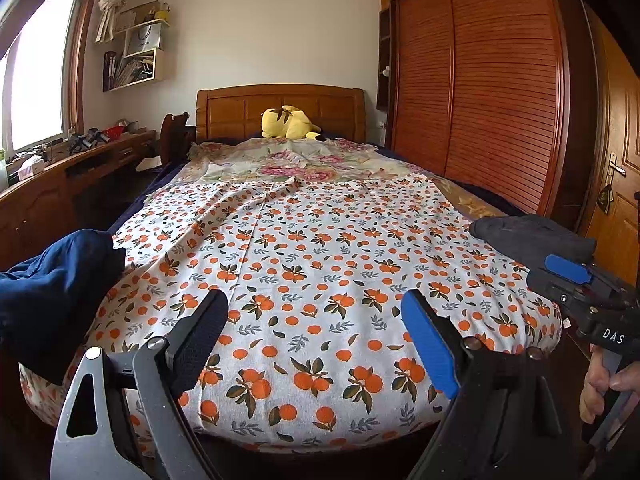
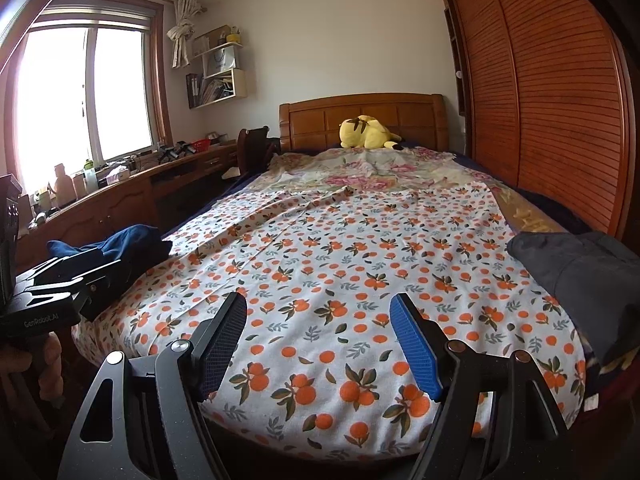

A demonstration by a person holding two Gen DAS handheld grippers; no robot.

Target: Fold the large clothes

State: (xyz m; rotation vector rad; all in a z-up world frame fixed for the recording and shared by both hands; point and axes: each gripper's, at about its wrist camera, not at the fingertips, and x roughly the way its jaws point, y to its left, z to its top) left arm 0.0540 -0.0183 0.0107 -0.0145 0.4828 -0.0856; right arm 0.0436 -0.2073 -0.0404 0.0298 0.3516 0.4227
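Note:
A navy blue garment (image 1: 56, 280) lies bunched on the near left corner of the bed; in the right wrist view this navy garment (image 2: 120, 244) sits just behind the left gripper's body. A dark grey garment (image 1: 528, 236) lies crumpled on the near right corner, also seen as the grey garment (image 2: 580, 272) at right. My left gripper (image 1: 316, 300) hovers open over the orange-print sheet (image 1: 320, 248) at the foot of the bed, nothing between its pads. My right gripper (image 2: 318, 302) is likewise open and empty above the sheet (image 2: 340, 264).
A yellow plush toy (image 1: 288, 122) rests by the wooden headboard (image 1: 240, 108), with a floral quilt (image 1: 296, 160) below it. A slatted wardrobe (image 1: 480, 92) runs along the right, a cluttered desk (image 2: 120, 184) along the left. A hand (image 1: 604, 384) grips the right tool's handle.

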